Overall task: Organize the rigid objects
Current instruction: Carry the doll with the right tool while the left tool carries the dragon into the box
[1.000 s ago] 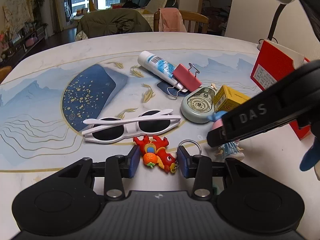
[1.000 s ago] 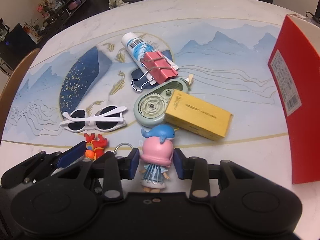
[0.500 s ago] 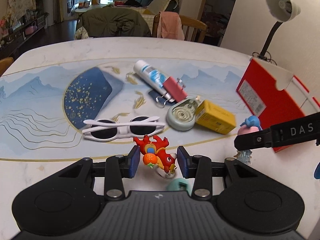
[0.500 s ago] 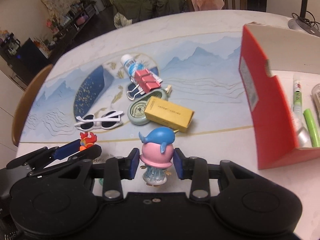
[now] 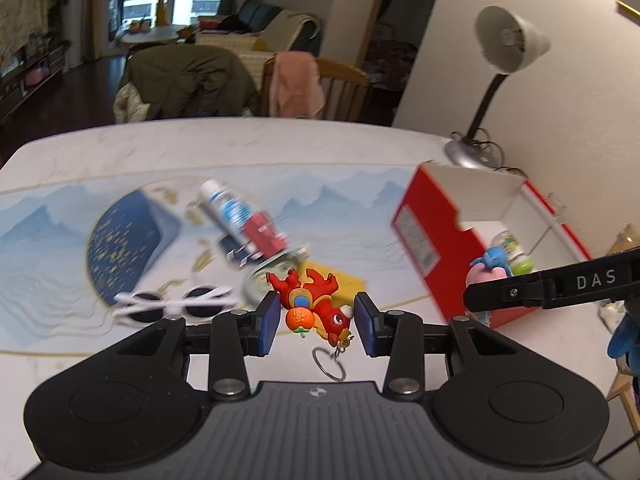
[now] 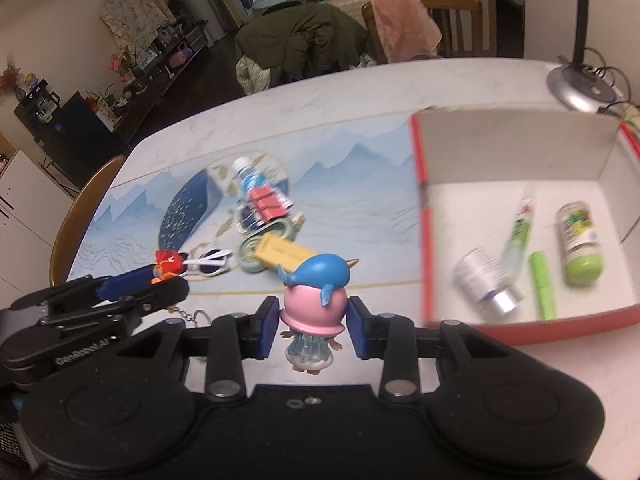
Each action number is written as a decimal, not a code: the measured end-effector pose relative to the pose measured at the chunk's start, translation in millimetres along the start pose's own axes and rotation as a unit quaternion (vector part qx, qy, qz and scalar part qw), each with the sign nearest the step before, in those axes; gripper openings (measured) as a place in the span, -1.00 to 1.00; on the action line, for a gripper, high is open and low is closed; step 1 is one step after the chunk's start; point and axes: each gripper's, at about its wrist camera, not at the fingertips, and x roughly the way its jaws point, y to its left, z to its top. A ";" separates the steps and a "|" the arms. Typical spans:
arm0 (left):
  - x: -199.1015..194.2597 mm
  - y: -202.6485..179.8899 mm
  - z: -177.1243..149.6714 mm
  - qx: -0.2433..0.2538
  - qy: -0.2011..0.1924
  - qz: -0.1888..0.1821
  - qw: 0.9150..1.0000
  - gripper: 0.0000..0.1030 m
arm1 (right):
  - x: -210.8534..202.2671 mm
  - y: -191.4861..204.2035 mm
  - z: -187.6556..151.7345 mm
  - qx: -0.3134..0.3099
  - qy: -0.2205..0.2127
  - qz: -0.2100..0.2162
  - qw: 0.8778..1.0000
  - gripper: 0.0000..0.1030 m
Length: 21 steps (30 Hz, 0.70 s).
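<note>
My left gripper (image 5: pixel 316 322) is shut on a red dragon keychain (image 5: pixel 312 304) and holds it above the table, its key ring (image 5: pixel 329 362) dangling. My right gripper (image 6: pixel 313 326) is shut on a pink figurine with a blue whale hat (image 6: pixel 314 292), lifted near the left front corner of the red box (image 6: pixel 532 322). In the left wrist view the figurine (image 5: pixel 490 266) and right gripper (image 5: pixel 552 286) are at the right, in front of the red box (image 5: pixel 424 232).
On the table lie white sunglasses (image 5: pixel 176 306), a toothpaste tube (image 5: pixel 226 210), a red binder clip (image 5: pixel 264 234), a round tape dispenser (image 6: pixel 250 254) and a yellow box (image 6: pixel 282 254). The red box holds a silver cap, tubes and a green bottle (image 6: pixel 580 248). A desk lamp (image 5: pixel 504 46) stands at back right.
Both grippers have risen from the table with their toys and moved right toward the red box; the box's inside now shows in the right wrist view.
</note>
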 end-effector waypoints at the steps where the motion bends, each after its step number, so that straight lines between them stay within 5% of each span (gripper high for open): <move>1: -0.6 -6.2 3.4 0.002 -0.002 -0.003 1.000 -0.23 | -4.3 -5.6 2.2 0.001 -0.002 -0.001 1.000 -0.31; 21: 38.1 -142.7 60.2 0.071 -0.010 -0.054 0.996 -0.23 | -47.0 -124.6 33.5 -0.013 -0.024 -0.043 0.999 -0.31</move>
